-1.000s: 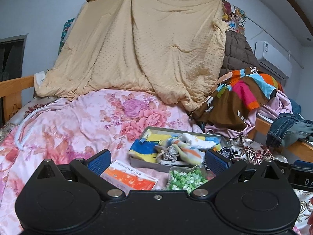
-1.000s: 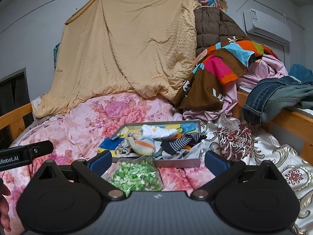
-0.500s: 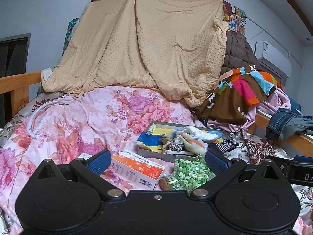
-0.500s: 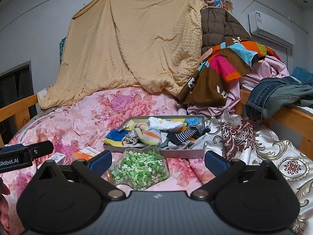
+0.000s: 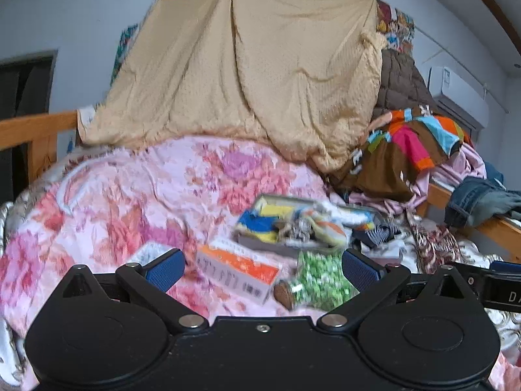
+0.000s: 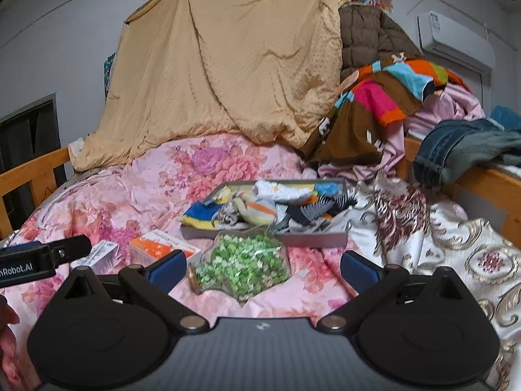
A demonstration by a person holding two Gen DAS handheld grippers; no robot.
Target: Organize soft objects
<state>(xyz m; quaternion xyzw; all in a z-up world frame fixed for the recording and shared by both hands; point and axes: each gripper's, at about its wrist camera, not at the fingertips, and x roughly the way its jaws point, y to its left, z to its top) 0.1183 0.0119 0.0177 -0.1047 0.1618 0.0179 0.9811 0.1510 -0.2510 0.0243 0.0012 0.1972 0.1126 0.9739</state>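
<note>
Both grippers, left (image 5: 262,268) and right (image 6: 263,268), hung with jaws wide apart, holding nothing. One grey tray (image 6: 267,238) of socks (image 6: 257,210) lay on the floral quilt (image 6: 136,195); one bag of green candies (image 6: 242,265) and two boxes (image 6: 156,247) sat before it.

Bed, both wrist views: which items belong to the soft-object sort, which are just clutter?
Job:
grey tray
socks and small cloth pieces piled in it
striped sock

Lying about:
bag of green pieces
orange box
white box
jeans
tan blanket
</note>
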